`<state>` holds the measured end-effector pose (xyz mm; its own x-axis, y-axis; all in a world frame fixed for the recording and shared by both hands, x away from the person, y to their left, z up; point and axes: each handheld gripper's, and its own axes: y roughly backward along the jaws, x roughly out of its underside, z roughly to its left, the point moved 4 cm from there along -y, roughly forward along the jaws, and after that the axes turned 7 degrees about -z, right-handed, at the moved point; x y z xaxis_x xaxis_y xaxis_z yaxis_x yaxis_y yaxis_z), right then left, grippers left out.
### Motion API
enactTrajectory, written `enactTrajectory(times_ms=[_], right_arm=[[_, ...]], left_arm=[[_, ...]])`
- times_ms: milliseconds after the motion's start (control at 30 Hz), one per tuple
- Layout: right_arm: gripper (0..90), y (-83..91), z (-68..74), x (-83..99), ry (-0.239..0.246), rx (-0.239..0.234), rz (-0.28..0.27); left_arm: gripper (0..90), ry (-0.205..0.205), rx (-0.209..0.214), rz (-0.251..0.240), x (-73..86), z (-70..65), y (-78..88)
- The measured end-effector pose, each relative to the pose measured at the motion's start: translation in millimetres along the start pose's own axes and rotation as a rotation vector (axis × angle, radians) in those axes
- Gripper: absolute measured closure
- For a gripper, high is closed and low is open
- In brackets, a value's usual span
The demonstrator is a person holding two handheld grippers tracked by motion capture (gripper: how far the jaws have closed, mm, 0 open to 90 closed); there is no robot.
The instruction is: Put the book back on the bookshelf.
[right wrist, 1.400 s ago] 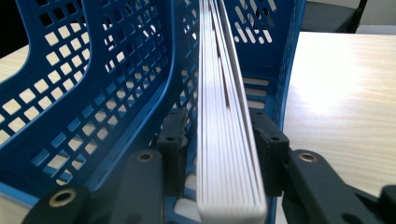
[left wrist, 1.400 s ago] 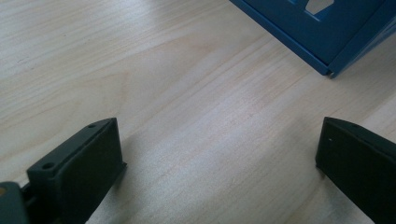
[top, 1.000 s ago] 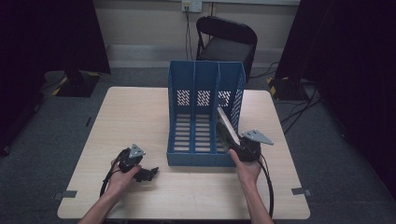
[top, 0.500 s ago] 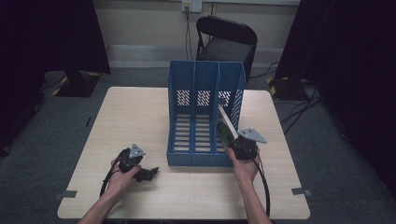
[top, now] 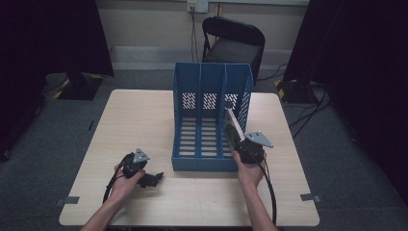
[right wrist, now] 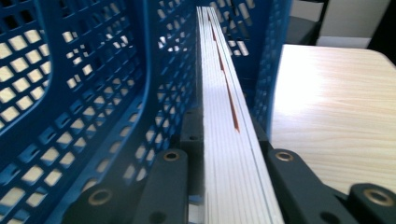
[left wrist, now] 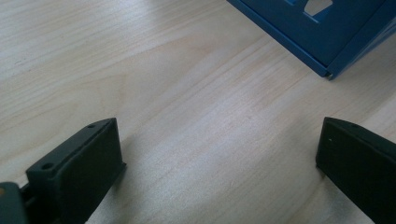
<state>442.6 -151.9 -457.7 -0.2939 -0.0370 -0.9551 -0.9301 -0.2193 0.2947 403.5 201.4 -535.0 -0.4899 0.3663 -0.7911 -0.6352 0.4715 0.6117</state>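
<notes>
Standing book (right wrist: 229,140), clamped in right gripper (right wrist: 224,186)

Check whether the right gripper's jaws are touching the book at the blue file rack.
Touching. In the right gripper view the right gripper has both jaws pressed against the sides of the book, page edge facing the camera, beside the blue file rack.

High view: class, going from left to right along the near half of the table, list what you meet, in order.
Left claw resting open on the pale wooden table → blue perforated plastic file rack → thin book with a pale page edge → right claw, shut on the book.
</notes>
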Motion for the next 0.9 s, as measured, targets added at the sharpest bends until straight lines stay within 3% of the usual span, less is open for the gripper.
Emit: enactTrajectory(times_ms=[467,600,700,900], right_arm=[[76.4,0.7,-5.5,1.9,-0.04,0.103,-0.018],[76.1,1.4,-6.0,4.8,-0.054,0.105,-0.015],[75.9,-0.5,-5.8,2.9,-0.025,0.086,0.0],[73.9,-2.7,-7.3,-4.5,-0.031,0.07,0.015]], left_arm=[[0.0,0.0,0.0,0.0,0.0,-0.1,0.0],[0.1,0.0,-0.001,-0.002,0.0,-0.3,0.1],[0.1,0.0,0.0,-0.001,0.0,-0.3,0.2],[0.0,0.0,0.001,-0.001,0.0,-0.3,0.1]])
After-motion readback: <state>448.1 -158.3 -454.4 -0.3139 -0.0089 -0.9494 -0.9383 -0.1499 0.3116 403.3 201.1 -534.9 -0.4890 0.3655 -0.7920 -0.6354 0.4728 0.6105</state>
